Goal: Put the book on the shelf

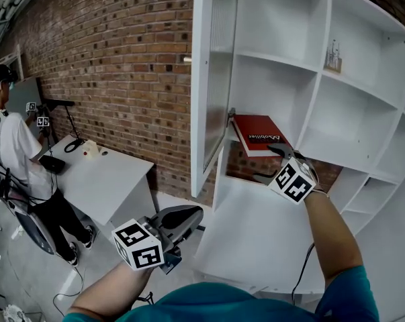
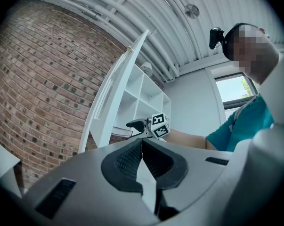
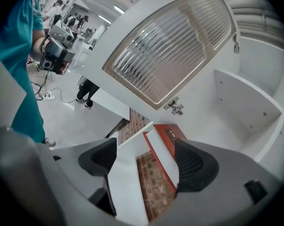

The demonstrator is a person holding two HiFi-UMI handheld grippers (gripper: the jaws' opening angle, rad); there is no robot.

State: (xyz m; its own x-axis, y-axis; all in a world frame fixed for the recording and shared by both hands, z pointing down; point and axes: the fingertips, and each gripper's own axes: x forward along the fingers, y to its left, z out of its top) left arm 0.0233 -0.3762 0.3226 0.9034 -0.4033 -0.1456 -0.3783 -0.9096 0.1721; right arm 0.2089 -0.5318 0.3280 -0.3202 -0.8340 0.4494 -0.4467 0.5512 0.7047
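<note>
The red book (image 1: 258, 134) lies flat on a middle shelf of the white shelf unit (image 1: 336, 136), its white page edge towards me. My right gripper (image 1: 264, 162) is open just in front of the book's near corner, one finger above and one below the shelf board. In the right gripper view the book (image 3: 175, 135) shows beyond the wide gap of that gripper (image 3: 149, 159), and its right pad hides part of the book. My left gripper (image 1: 194, 215) hangs low at the left, far from the shelf. Its pads (image 2: 127, 160) are pressed together on nothing.
The cabinet door (image 1: 212, 79) with ribbed glass stands open left of the book. A small ornament (image 1: 333, 58) sits on an upper shelf. A brick wall (image 1: 115, 52) runs behind. At the far left a person (image 1: 14, 153) stands by a white table (image 1: 111, 180).
</note>
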